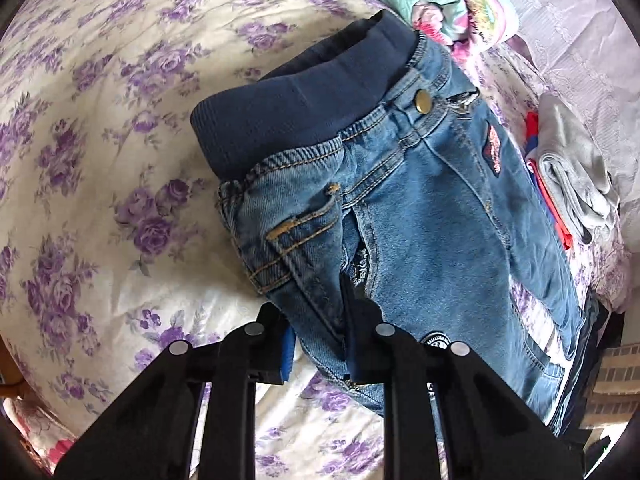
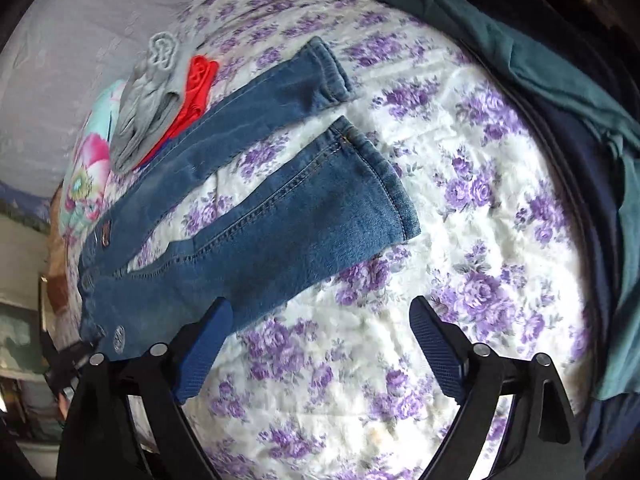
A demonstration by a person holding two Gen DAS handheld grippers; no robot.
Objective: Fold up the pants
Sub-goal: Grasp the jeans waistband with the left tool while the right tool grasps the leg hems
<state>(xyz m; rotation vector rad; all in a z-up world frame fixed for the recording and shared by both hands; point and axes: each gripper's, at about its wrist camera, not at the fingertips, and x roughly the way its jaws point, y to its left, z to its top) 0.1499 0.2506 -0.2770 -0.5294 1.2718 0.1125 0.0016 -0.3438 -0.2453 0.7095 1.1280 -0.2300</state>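
Small blue jeans (image 1: pixel 400 208) with a dark navy ribbed waistband (image 1: pixel 296 100) lie on a bed with a purple-flowered sheet (image 1: pixel 100 160). My left gripper (image 1: pixel 320 340) is shut on the jeans' hip edge near the side pocket, the denim bunched between its fingers. In the right wrist view both legs (image 2: pixel 280 208) lie spread apart, hems toward the far right. My right gripper (image 2: pixel 320 344) is open and empty, hovering over the sheet just beside the near leg; its left finger (image 2: pixel 208 344) overlaps the leg's edge.
A folded grey garment (image 2: pixel 148 96) on red clothes (image 2: pixel 198 88) lies beyond the far leg. A pink and teal blanket (image 1: pixel 448 4) is bunched at the waistband end. Teal cloth (image 2: pixel 540 64) and dark navy cloth (image 2: pixel 580 168) lie along the bed's right side.
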